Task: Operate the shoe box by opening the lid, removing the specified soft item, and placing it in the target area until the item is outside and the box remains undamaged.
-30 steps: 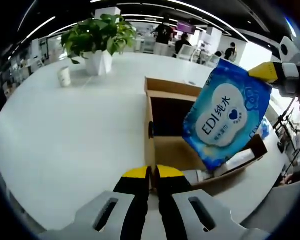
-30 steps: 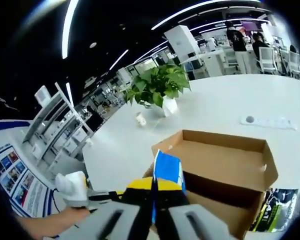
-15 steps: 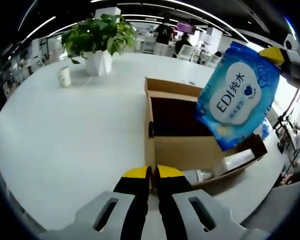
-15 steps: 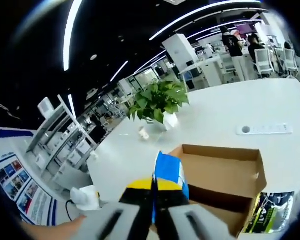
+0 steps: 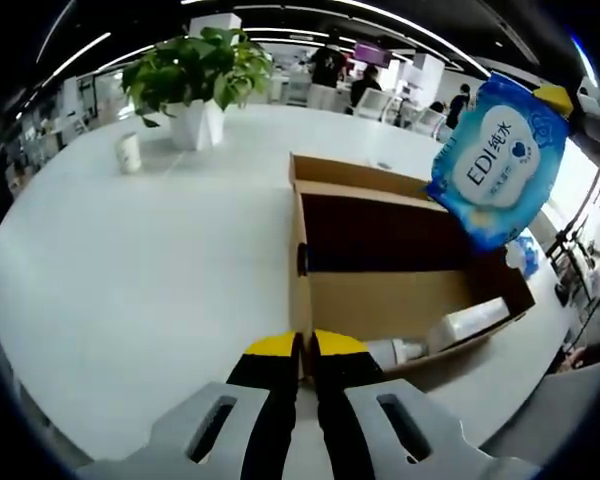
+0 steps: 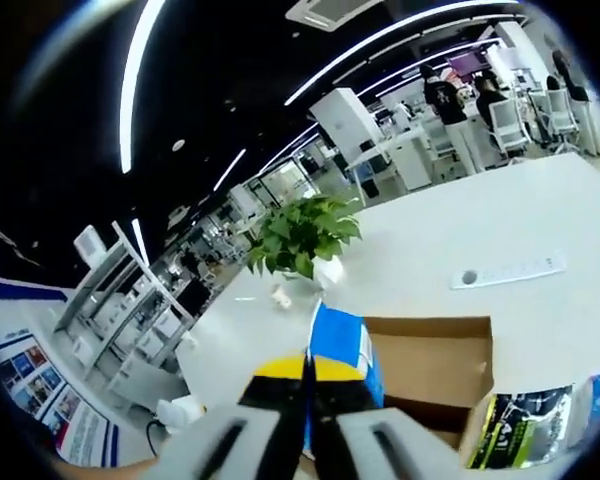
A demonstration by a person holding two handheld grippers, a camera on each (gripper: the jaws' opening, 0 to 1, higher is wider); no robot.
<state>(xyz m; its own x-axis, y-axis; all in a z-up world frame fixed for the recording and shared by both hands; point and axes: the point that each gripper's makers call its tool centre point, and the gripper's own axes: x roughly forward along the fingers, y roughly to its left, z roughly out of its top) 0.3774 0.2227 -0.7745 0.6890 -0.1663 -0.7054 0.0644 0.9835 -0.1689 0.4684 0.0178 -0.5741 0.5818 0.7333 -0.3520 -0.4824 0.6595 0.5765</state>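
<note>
Rising steadily over the last second, the right gripper (image 6: 308, 372) has carried the blue wipes pack (image 5: 498, 160) from just in front of the shoe box's opening to well above its far right corner, its yellow-tipped jaws pinched tight on the pack's top edge; in the right gripper view the pack (image 6: 342, 350) shows edge-on, a thin blue and white strip between the tips. The left gripper (image 5: 305, 352) stays low at the near wall of the shoe box (image 5: 302, 240), jaws pressed together, apparently clamping the cardboard rim to steady it, though the contact itself is hard to make out. So the soft item looks fully clear of the box, and what I judge remains is setting it down in the target area. The pack is a glossy, crinkly film pouch, limp and hanging at a tilt. The box is plain brown corrugated card, open, its walls unbent, with white tubes (image 5: 467, 323) lying inside at its near right end. Beyond the box's far left stand a potted plant (image 5: 194, 75) and a small cup (image 5: 129, 153) on the smooth white table (image 5: 120, 270)
</note>
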